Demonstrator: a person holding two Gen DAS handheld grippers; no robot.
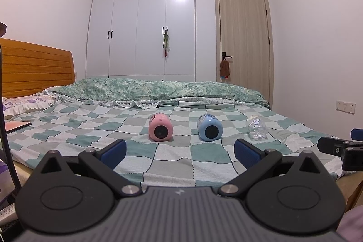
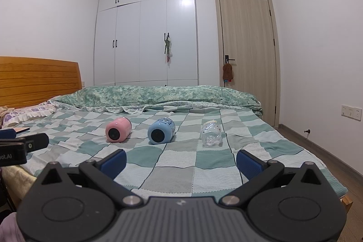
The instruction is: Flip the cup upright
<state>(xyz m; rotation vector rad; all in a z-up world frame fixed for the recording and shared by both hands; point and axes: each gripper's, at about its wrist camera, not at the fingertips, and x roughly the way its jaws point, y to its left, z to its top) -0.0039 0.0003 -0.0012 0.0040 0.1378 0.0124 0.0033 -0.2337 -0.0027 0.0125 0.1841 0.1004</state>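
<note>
Cups, pink, blue and clear, lie tipped on the bed; nothing is flipped yet. Your left tongs and right tongs gape wide, empty, well short.

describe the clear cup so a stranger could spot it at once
Start at the bed with the green and white checked cover. Three cups lie on their sides in a row across it: pink cup, blue cup, then the clear cup at the end nearest the wooden door. It alone is see-through rather than coloured.
</note>
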